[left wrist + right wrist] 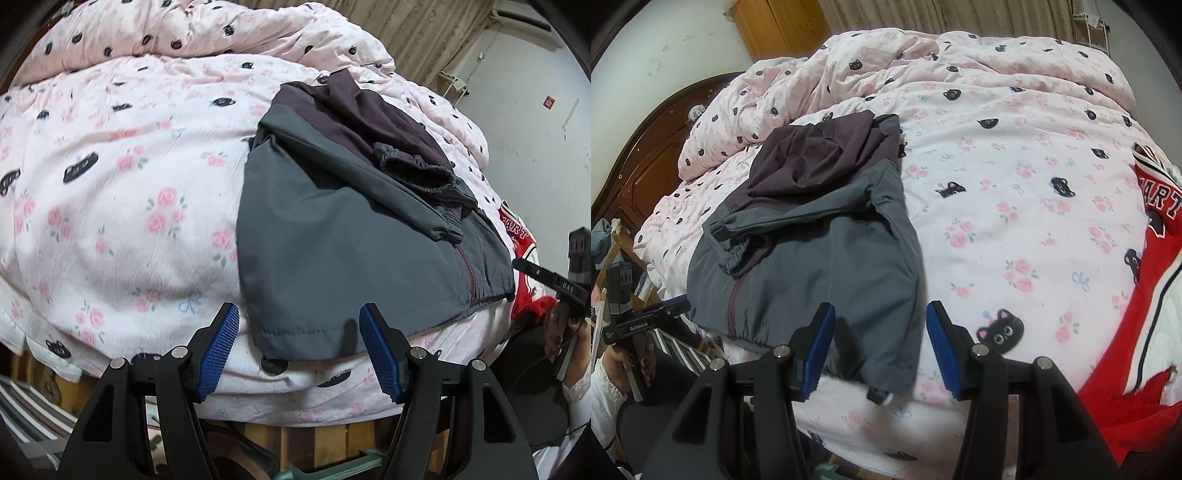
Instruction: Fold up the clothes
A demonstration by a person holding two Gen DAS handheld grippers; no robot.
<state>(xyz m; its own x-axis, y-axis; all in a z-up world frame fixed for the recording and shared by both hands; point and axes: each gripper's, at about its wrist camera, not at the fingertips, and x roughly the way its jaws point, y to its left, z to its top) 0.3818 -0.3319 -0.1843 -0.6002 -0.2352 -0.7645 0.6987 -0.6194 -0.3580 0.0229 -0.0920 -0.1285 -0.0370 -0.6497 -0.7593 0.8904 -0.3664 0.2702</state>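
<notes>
A pink quilt point(1015, 192) printed with roses and black cat faces covers the whole bed, and on it, from nine o'clock to the centre of the right wrist view, lies the grey and plum jacket point(827, 254), sleeves already folded in over its back, hem toward the near edge of the bed. A red jersey point(1145, 280) lies apart at three o'clock, untouched. The left gripper point(299, 345) hangs at six o'clock of its own view with its blue pads spread wide, the jacket's hem corner showing between them but not pinched; the right gripper point(881, 349) stands likewise agape over the other hem corner at six o'clock, holding nothing. The step in hand looks to be taking both hem corners to fold the bottom up toward the collar. To do it well, each gripper should come down so one pad slides under the hem and bites only the jacket, not the quilt beneath; both should close at matching spots, lift together and carry the hem level, so the sleeves stay tucked and the fold lands square
</notes>
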